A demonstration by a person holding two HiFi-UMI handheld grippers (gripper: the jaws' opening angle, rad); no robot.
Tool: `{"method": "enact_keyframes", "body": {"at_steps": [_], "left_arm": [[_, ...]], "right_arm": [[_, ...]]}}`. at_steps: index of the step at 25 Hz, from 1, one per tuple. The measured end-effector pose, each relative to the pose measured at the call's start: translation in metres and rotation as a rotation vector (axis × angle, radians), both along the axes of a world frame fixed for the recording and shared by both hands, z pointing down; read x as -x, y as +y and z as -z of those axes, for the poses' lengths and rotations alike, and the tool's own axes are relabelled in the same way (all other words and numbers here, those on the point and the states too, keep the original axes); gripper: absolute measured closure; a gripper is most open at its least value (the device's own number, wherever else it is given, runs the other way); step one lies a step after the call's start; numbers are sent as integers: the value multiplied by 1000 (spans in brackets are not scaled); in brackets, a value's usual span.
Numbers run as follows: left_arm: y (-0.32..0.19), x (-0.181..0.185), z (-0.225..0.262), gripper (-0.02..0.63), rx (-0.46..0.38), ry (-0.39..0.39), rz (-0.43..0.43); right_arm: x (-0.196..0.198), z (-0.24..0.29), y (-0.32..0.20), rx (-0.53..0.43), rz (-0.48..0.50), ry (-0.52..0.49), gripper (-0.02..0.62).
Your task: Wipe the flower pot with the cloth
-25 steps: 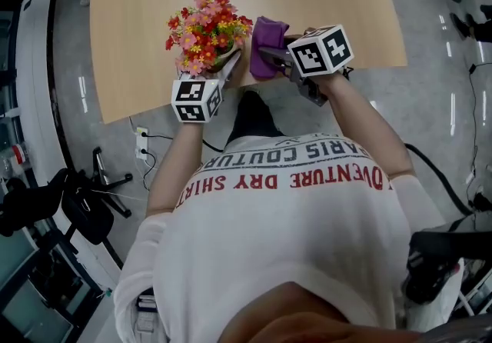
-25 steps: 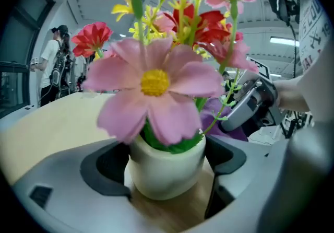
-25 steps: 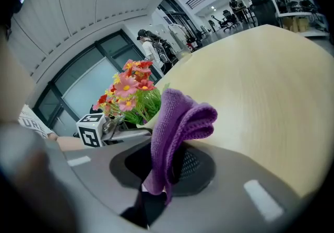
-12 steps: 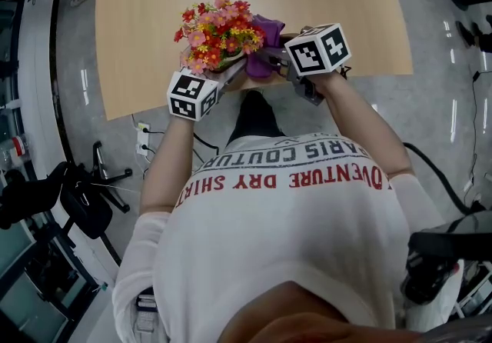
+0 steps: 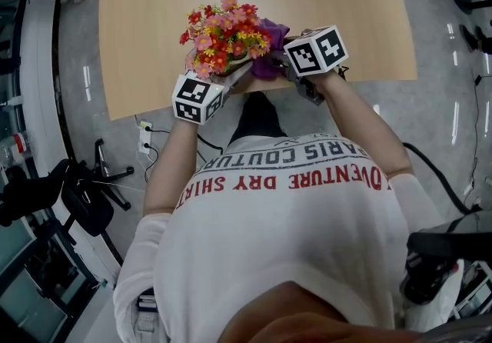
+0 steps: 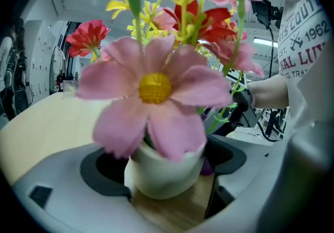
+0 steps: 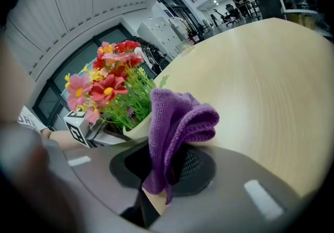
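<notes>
Your left gripper (image 6: 163, 163) has its two jaws pressed on the small white round ceramic flower pot (image 6: 166, 178), one jaw on each side of it, so the pot sits directly between them, upright, with light wood visible beneath it. From the pot rises a bunch of pink, red and yellow artificial flowers (image 6: 151, 96), which fills most of the space above the jaws. Your right gripper (image 7: 164, 170) is clamped on the purple knitted cloth (image 7: 177, 117); the cloth stands up out of the closed jaws in a folded bunch and a short end hangs below them. The pot is just to the left of this bunch and a little ahead of the right jaws. A small piece of purple shows at the pot's side by the left gripper's right jaw, but it is not clear whether it touches. Ahead of both grippers extends the light wooden table (image 7: 271, 80).
</notes>
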State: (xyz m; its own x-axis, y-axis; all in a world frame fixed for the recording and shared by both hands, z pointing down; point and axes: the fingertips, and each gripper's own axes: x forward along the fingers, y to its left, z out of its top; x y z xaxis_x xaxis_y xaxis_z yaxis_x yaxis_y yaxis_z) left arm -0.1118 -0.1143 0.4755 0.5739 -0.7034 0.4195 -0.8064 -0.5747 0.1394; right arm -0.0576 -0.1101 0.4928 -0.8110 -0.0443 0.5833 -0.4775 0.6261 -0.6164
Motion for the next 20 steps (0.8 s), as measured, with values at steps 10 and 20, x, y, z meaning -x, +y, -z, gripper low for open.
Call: {"method": "enact_keyframes", "body": {"at_steps": [10, 20], "left_arm": [[-1, 1, -3, 141, -2, 0, 2], [3, 4, -8, 137, -53, -38, 174]], "right_arm": [[-2, -23, -8, -14, 34, 123, 532], [-14, -13, -8, -24, -37, 63, 531]]}}
